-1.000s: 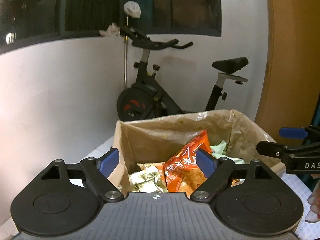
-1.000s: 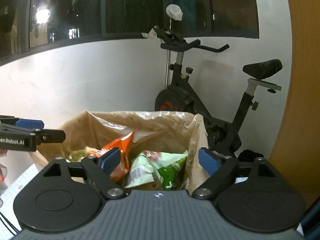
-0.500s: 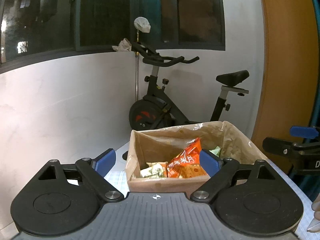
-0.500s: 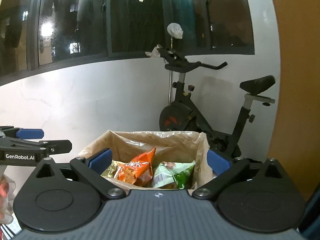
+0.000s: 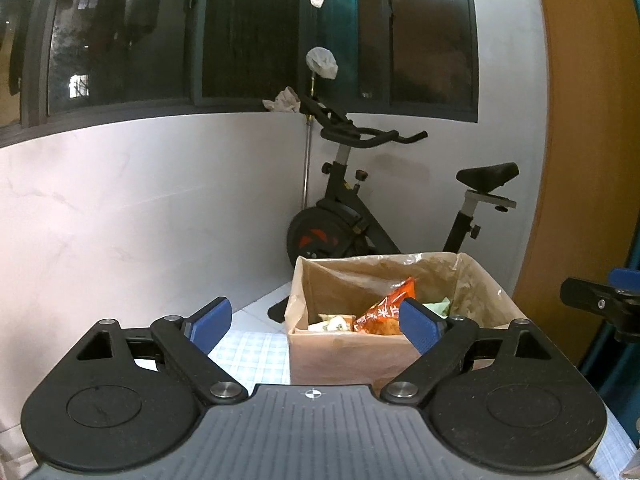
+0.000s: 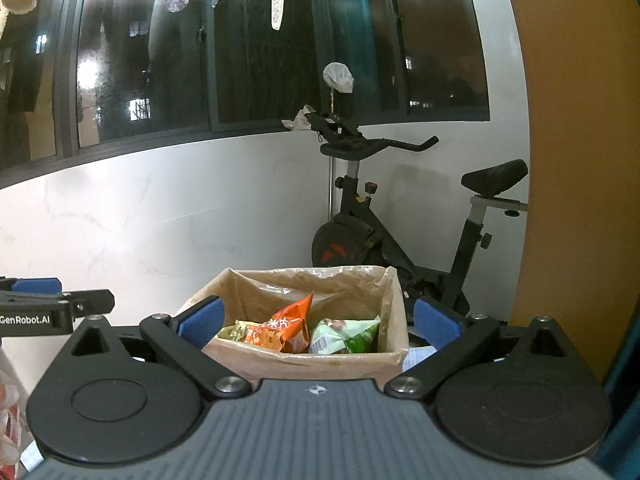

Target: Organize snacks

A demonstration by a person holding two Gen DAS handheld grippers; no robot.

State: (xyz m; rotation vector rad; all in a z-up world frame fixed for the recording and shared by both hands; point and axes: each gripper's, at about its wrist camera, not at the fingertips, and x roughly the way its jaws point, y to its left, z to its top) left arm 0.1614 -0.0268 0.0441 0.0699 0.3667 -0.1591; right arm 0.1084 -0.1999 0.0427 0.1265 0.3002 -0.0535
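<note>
Both sets of blue-padded fingers are standing spread wide, and nothing is sitting between the pads of either tool. Your left gripper (image 5: 316, 322) is pointing slightly downward toward the cardboard box (image 5: 340, 354), its right finger (image 5: 420, 322) overlapping the near rim in the picture while its left finger is hanging over the checked tablecloth (image 5: 252, 354) beside the box; whether any pad is touching the cardboard you cannot tell from here. Your right gripper (image 6: 318, 322) is facing the same box (image 6: 304, 366) from a little further to the right, its fingers (image 6: 200, 320) framing the box on both sides. The box is lined with a thin brownish plastic bag (image 6: 340, 284) and is standing on the table just ahead of both tools. Inside it the snacks are lying loosely together: an orange snack packet (image 6: 286, 328) is leaning upright near the middle, a green snack packet (image 6: 346, 336) is resting just to its right, and a pale yellowish packet (image 6: 234, 330) is lying to its left. Behind the box, an exercise bike (image 5: 360, 216) is standing against the white wall under a dark window (image 5: 248, 36). Each tool is showing at the edge of the other's view, well apart.
</note>
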